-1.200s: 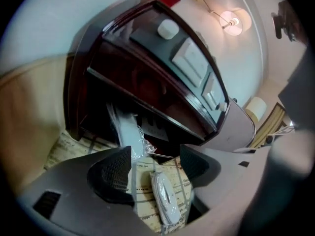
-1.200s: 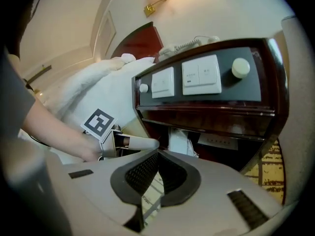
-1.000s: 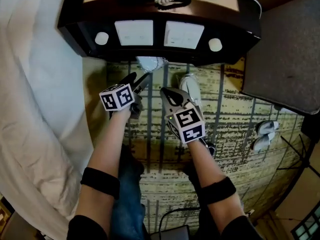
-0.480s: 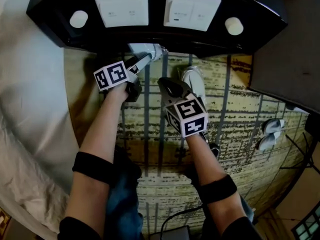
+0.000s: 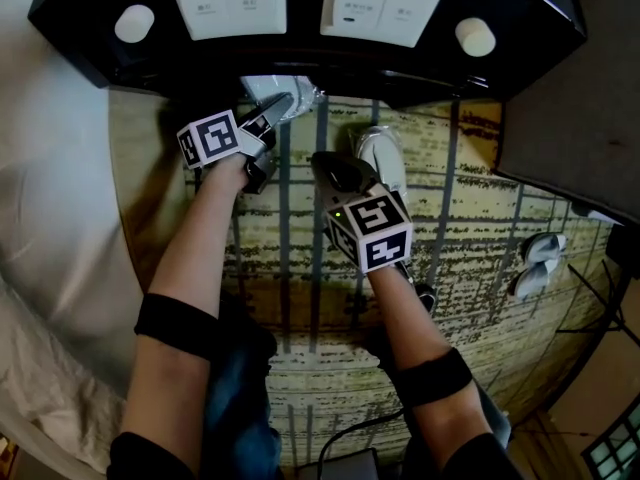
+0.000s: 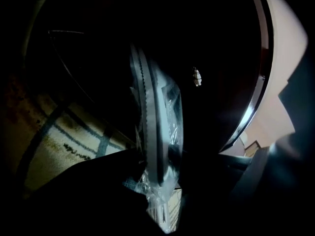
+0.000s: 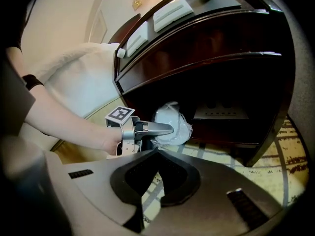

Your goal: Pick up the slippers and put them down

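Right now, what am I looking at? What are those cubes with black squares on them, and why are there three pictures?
A person is holding a grabbing tool in each hand. The cubes with the black squares are just part of those tools.

One picture comes from a camera on the person's head, looking down at their arms. The other two come from little cameras riding on the tools.

On the floor is a patterned carpet, with a dark nightstand at the top and a white bed at the side.

The left gripper reaches under the nightstand. Its jaws are closing on a packet of plastic-wrapped slippers, which stands between them. The right gripper has its jaws shut and holds nothing.
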A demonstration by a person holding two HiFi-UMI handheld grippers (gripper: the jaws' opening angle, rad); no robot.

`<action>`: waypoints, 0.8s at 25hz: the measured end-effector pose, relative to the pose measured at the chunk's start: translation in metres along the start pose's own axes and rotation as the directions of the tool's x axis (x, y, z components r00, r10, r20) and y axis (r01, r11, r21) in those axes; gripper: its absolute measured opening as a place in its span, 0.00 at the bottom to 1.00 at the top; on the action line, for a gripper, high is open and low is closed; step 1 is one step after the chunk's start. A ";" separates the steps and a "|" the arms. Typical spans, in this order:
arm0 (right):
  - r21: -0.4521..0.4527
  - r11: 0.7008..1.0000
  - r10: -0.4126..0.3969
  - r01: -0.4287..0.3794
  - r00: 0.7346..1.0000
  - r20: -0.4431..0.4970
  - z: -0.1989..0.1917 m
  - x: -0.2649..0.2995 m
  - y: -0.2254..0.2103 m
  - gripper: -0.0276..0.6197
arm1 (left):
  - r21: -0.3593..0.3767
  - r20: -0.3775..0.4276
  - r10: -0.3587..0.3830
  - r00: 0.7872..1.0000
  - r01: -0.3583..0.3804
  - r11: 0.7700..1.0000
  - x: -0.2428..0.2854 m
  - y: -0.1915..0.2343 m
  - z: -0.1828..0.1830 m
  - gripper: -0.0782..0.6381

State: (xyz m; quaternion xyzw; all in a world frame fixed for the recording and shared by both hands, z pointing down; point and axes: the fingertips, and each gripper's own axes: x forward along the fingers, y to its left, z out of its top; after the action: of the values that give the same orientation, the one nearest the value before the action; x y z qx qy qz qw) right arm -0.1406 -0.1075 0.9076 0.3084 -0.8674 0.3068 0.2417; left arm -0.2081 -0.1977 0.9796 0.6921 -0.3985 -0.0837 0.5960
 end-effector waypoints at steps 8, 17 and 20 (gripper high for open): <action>0.014 1.000 0.001 -0.001 1.000 0.005 -0.003 -0.004 0.001 0.05 | 0.037 -0.018 -0.061 0.998 0.062 0.997 -0.007 -0.013 -0.008 0.26; 0.019 1.000 0.013 -0.012 0.999 -0.029 -0.012 -0.029 0.019 0.05 | -0.012 -0.060 -0.099 0.993 0.098 0.995 -0.048 -0.030 -0.052 0.26; 0.023 1.000 0.015 -0.014 0.999 -0.043 -0.014 -0.045 0.027 0.05 | -0.010 -0.088 -0.114 0.990 0.114 0.993 -0.067 -0.045 -0.075 0.26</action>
State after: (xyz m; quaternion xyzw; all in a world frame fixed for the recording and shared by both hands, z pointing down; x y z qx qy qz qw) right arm -0.1247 -0.0640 0.8799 0.2981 -0.8607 0.3249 0.2547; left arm -0.1889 -0.0987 0.9362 0.7153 -0.3314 -0.0878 0.6090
